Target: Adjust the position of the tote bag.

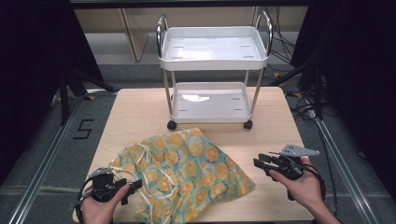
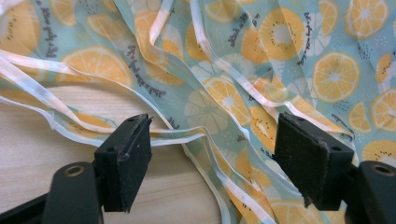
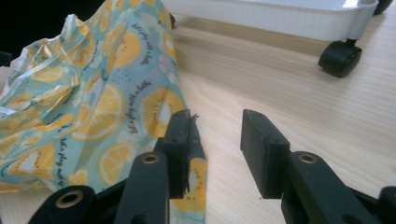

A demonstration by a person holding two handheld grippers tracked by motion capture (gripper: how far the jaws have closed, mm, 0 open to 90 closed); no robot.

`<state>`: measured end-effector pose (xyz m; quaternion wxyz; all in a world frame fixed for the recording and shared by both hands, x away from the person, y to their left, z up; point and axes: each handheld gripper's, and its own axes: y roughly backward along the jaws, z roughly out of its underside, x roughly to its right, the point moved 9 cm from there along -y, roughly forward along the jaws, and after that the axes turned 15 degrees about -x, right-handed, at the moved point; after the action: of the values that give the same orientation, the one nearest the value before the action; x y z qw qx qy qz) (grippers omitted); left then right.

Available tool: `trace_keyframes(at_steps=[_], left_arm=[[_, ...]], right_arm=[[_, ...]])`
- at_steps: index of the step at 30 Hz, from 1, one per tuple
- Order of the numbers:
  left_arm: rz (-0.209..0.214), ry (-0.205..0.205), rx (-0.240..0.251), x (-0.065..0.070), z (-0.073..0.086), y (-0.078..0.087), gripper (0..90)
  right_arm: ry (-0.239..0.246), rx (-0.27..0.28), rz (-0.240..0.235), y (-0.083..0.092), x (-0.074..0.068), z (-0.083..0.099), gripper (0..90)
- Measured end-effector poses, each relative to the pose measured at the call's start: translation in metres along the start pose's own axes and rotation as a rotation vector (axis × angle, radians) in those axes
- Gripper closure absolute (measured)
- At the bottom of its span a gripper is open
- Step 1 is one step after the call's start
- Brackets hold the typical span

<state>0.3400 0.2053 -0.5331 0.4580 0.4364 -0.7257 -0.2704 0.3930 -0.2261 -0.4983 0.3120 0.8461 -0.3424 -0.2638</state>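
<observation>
From above, a thin, crinkled plastic bag (image 1: 184, 175) printed with orange slices on teal lies slumped on the pale wood-grain worktop (image 1: 135, 116), near its front edge. Its long axis runs from front left to back right, the gathered mouth with white drawstrings at the left. Behind it stands a white two-tier cart (image 1: 212, 70) with chrome posts and black castors. The left tool (image 1: 133, 186) sits at the bag's left edge; the right tool (image 1: 262, 163) is just off its right corner.

In the left gripper view, the left tool's matte black jaws stand spread over glossy drawstring ribbons (image 2: 177, 135) (looped loosely, nothing pinched).

In the right gripper view, the right tool's jaws are spread above bare wood; one jaw lies beside the bag's corner.
</observation>
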Motion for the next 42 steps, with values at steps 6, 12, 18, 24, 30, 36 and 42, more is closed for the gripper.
trace_keyframes(at_steps=[6,12,18,24,30,36,42], left_arm=[[-0.006,-0.041,-0.05,0.002,0.003,-0.005,28.3],[-0.023,-0.083,-0.052,0.005,-0.002,-0.005,34.1],[-0.038,-0.115,0.059,0.007,-0.029,0.01,38.4],[-0.077,-0.137,0.089,-0.002,-0.054,0.021,40.8],[-0.095,-0.204,0.026,0.004,-0.069,0.009,41.6],[-0.1,-0.248,-0.011,0.011,-0.062,0.0,43.8],[-0.117,-0.261,-0.034,0.004,-0.057,-0.001,43.7]], right_arm=[[0.029,0.023,0.029,0.0,0.009,-0.003,60.9],[0.163,0.027,0.013,0.001,-0.019,-0.011,60.5],[0.313,0.007,-0.043,0.002,-0.067,-0.019,62.1],[0.396,-0.043,-0.118,-0.003,-0.097,-0.014,59.8],[0.474,-0.109,-0.23,-0.019,-0.136,-0.008,56.2],[0.584,-0.158,-0.302,-0.044,-0.179,-0.005,52.6],[0.742,-0.32,-0.354,-0.081,-0.223,0.026,47.2]])
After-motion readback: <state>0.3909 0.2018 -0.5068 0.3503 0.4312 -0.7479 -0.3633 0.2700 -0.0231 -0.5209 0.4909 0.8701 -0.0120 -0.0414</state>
